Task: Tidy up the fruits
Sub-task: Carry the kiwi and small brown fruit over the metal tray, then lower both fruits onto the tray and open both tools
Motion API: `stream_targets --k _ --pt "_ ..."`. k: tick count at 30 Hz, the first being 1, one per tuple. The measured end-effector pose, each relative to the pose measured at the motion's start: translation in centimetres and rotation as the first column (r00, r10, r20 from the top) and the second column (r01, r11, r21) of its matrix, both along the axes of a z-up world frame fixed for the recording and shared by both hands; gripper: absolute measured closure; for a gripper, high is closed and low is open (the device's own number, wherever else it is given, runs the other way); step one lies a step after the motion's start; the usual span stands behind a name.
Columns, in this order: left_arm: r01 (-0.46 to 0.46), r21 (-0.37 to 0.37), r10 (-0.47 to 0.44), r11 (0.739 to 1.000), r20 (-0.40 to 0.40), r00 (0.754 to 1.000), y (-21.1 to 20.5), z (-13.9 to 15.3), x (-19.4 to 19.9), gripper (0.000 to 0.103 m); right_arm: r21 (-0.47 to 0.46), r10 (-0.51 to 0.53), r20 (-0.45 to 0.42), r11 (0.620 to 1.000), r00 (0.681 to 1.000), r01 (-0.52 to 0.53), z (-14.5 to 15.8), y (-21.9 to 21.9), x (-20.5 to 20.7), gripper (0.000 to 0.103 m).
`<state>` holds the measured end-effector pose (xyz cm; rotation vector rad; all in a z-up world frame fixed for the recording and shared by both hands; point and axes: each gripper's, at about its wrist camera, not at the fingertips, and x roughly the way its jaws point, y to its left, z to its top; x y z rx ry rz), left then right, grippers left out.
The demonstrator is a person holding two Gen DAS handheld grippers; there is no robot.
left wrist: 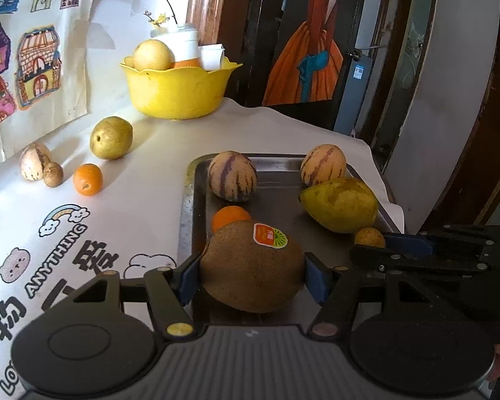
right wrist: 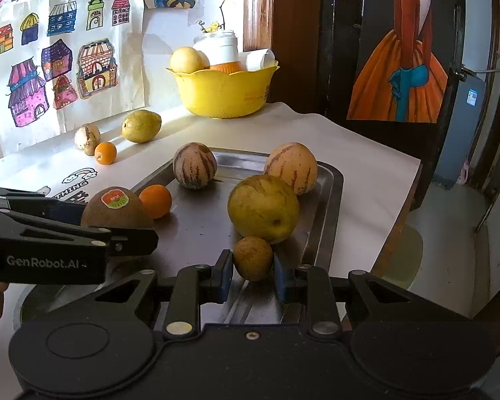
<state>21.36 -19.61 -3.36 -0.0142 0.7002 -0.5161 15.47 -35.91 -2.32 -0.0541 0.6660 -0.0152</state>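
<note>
Over the steel tray [left wrist: 283, 230], the left gripper [left wrist: 250, 275] clamps a stickered kiwifruit [left wrist: 251, 266]; the right gripper [right wrist: 252, 271] brackets a small brown fruit [right wrist: 252, 257] — pads seemingly not yet touching (close gently, centred) — then lift straight.

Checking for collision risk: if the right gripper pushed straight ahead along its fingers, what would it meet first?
The small brown fruit sits between the right gripper's fingers, apparently not yet clamped. Straight on, it would likely press that fruit into the yellow-green pear directly behind.
</note>
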Motion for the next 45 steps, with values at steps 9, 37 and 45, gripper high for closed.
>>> stream_targets --k 9,37,45 --pt "0.015 -0.008 -0.015 1.000 -0.012 1.000 -0.3 -0.4 0.8 0.035 -0.022 0.008 0.004 1.000 1.000 -0.008 -0.4 -0.4 0.4 0.075" --pt "0.028 -0.020 -0.028 0.999 0.010 1.000 -0.6 -0.9 2.2 0.035 -0.068 0.012 0.018 0.998 1.000 -0.011 -0.8 -0.3 0.9 0.075" --pt "0.037 -0.028 -0.037 0.999 -0.009 0.999 -0.5 -0.7 2.4 0.034 -0.060 0.015 0.017 0.998 1.000 -0.014 -0.8 -0.3 0.8 0.070"
